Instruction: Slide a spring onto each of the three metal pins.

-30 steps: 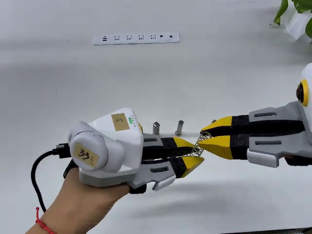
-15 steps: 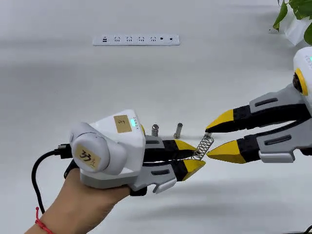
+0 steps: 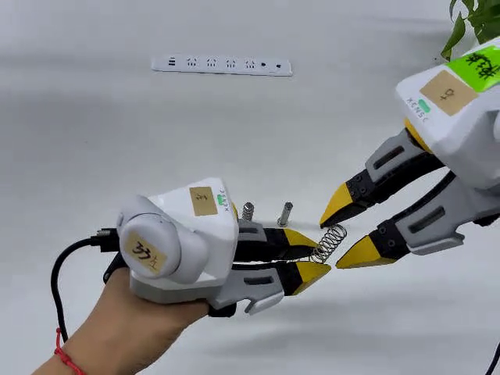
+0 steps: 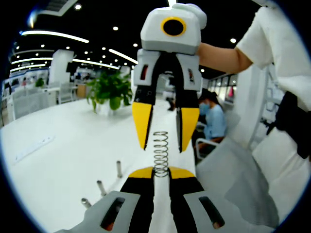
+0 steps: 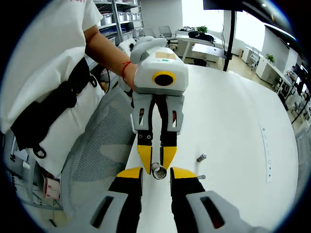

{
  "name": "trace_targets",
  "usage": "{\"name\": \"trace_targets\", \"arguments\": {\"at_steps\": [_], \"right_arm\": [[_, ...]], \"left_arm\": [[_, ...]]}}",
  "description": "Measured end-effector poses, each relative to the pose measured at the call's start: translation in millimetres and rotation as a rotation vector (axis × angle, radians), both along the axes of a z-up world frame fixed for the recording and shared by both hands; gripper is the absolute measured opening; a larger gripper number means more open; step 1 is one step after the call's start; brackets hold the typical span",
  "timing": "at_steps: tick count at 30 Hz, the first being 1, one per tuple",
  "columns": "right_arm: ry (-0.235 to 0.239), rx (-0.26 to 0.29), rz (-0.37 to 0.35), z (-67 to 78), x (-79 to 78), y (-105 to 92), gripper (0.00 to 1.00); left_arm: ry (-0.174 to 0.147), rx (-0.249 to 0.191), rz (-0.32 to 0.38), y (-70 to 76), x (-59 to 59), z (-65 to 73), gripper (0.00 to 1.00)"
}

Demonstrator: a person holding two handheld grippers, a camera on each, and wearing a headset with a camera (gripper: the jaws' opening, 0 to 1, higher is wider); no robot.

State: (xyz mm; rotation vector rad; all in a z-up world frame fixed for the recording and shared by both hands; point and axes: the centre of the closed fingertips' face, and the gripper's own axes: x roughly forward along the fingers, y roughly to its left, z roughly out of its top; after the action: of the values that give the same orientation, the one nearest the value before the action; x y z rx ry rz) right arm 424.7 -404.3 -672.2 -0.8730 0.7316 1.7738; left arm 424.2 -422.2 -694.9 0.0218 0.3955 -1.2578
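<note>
The left gripper (image 3: 322, 255) is pinching one spring (image 4: 161, 150). The right gripper (image 3: 330, 244), jaws spread, is flanking it. Three pins (image 4: 100, 187) are standing nearby.

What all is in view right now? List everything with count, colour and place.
Spring: one, silver, one end pinched by the left gripper, free end between the fingers of the right gripper.
Metal pins: three, silver, standing on the table.
Power strip: one, white, far side of the table.
Plant: one, green, far right corner.
Table: one, white.
Cable: one, black, trailing from the left gripper.
Seated person: one, blue top, in the background.
Left gripper: one, white with yellow-tipped fingers, shut on the spring.
Right gripper: one, same colours, open.
Hand: one, holding the left gripper, red cord at the wrist.
</note>
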Motion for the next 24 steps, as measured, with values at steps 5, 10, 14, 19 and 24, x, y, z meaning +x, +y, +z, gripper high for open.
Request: {"name": "trace_targets", "arguments": {"at_steps": [5,10,14,19,24], "right_arm": [[-0.003,-0.037,0.053,-3.3,0.0,0.4,0.20],[0.002,-0.053,0.073,-2.7,-1.6,1.8,0.17],[0.002,-0.065,0.087,-3.7,-1.6,0.9,0.16],[0.003,-0.077,0.097,-5.1,-3.2,0.2,0.14],[0.003,-0.085,0.103,-6.9,-4.5,0.3,0.13]], "left_arm": [[-0.001,-0.006,0.003,0.9,0.6,0.4,0.10],[-0.002,-0.014,0.009,1.1,1.7,1.3,0.10],[-0.004,-0.020,0.006,0.1,1.4,2.6,0.10],[-0.005,-0.024,0.003,-1.3,1.1,3.0,0.10],[-0.006,-0.021,0.001,-2.6,0.0,1.3,0.10]]}}
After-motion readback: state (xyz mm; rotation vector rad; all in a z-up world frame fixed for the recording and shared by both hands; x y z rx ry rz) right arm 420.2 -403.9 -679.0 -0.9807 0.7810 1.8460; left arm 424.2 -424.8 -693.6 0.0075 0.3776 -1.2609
